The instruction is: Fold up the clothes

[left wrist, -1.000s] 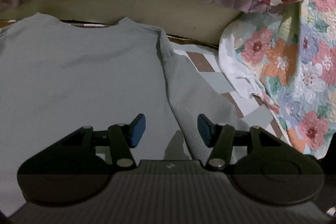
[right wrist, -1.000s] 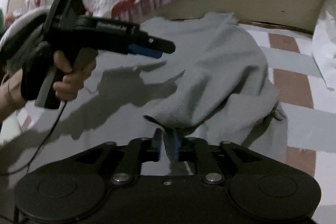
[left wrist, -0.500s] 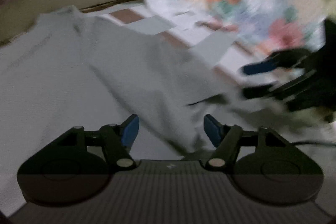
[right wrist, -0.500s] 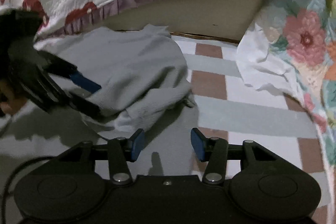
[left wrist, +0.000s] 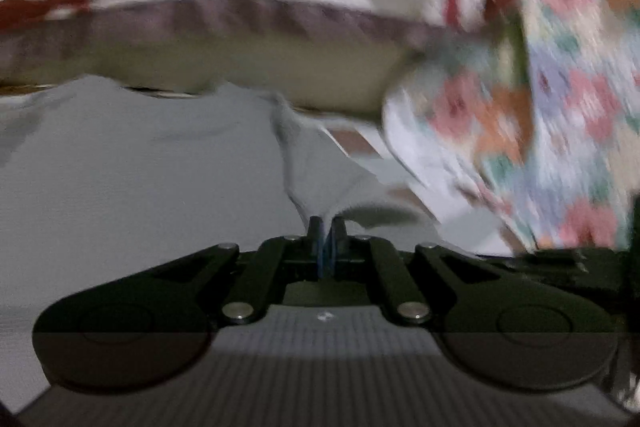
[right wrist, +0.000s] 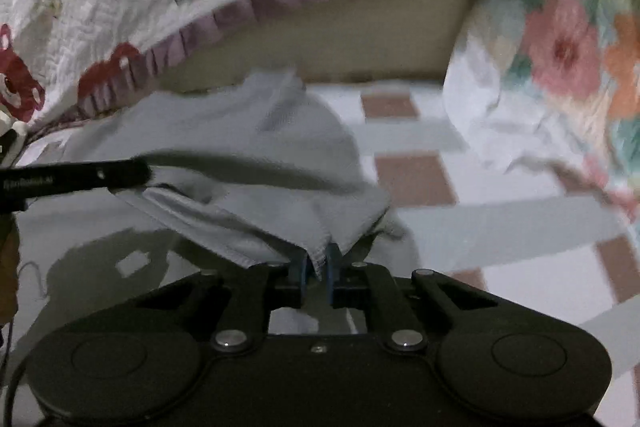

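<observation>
A pale grey knit garment (left wrist: 132, 163) lies spread on a checked sheet, its body filling the left of the left wrist view. My left gripper (left wrist: 326, 247) is shut on a raised fold of its right-hand part, which rises in a ridge (left wrist: 316, 171) from the blue pads. In the right wrist view the grey garment (right wrist: 248, 147) is bunched, and my right gripper (right wrist: 317, 269) is shut on its hemmed edge. The left gripper's black fingers (right wrist: 80, 179) reach in from the left onto the same fold.
A white quilt with red prints and a purple frill (right wrist: 168, 27) hangs along the back over a beige edge (left wrist: 256, 67). A flowered quilt (left wrist: 560, 99) with a white lining (right wrist: 500, 123) crowds the right side. The brown, grey and white checked sheet (right wrist: 416, 179) lies between.
Both grippers were open half a second ago and have now shut on the grey garment's fold. The left view has swung back toward the quilted edge, and the fabric is lifted.
</observation>
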Available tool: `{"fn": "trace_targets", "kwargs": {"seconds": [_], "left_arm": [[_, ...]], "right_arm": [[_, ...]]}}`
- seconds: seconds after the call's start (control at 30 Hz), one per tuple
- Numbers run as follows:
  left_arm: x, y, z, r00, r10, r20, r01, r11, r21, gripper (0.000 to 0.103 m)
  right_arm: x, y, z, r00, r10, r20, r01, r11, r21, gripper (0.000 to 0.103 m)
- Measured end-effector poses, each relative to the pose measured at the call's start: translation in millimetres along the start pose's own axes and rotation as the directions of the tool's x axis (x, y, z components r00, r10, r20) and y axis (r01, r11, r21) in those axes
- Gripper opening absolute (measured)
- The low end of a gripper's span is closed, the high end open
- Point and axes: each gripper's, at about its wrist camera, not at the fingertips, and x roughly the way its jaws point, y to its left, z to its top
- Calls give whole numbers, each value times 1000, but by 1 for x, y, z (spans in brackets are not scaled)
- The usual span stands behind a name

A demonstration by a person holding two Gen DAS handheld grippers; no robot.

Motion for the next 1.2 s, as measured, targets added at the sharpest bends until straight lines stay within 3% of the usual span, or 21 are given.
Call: {"fn": "trace_targets", "kwargs": {"seconds": [0.1,0.23,0.33,0.37,0.4,0.47,0.53,0.57,0.6,0.77,0.9,0.93,0.97,1.0,1.03,1.13,1.2], "left_arm": [[4,3,-11,989,121,-90,-116,992,59,2],[4,29,-16,982,-4,-190,-14,995,-95,3],[-1,27,-13,979,-39,-200,23,996,-82,7],[-2,26,-12,978,-55,-203,41,997,-71,10],[-3,24,-11,976,-65,-210,54,997,-58,18],[-8,22,-11,973,-57,-223,55,998,-13,26],[-10,21,-10,973,-44,-225,53,998,34,28],[-11,23,-10,973,-36,-227,48,998,49,28],[-11,24,-10,973,-27,-228,41,997,59,29],[-14,34,-9,975,47,-218,-34,997,63,29],[-23,47,-7,976,106,-190,-92,993,79,33],[-25,50,-5,975,130,-182,-114,989,96,33],[-28,55,-3,973,157,-170,-139,984,113,33],[-31,60,-1,971,184,-154,-167,978,122,34],[-35,69,2,969,204,-138,-188,975,116,34],[-45,100,10,965,244,-97,-239,969,61,36],[-47,121,14,943,317,-99,-314,948,42,37]], "right_arm": [[-3,10,0,999,-44,16,44,999,0,7],[10,6,-19,992,72,-108,-76,996,-39,6],[-2,-3,-20,987,133,-93,-137,990,-31,10],[-3,-1,-19,990,83,-116,-94,991,-92,18],[-4,2,-18,990,32,-136,-53,987,-154,37],[-11,12,-17,992,-47,-119,11,956,-292,37],[-26,27,-10,999,11,-51,-30,925,-380,46],[-29,36,-5,997,63,-34,-71,914,-400,62],[-26,44,-1,993,115,-36,-120,904,-410,68],[30,79,9,954,257,-151,-297,861,-412,68],[66,90,-3,976,205,-70,-212,834,-509,64],[75,93,-6,980,193,-49,-189,826,-531,58],[83,93,-8,983,182,-28,-168,819,-549,36],[87,83,-8,985,172,-13,-150,822,-549,3],[91,71,-7,987,162,4,-134,831,-540,5],[88,7,27,989,80,123,-38,950,-309,5],[87,-43,54,983,-6,184,30,991,-128,5]]}}
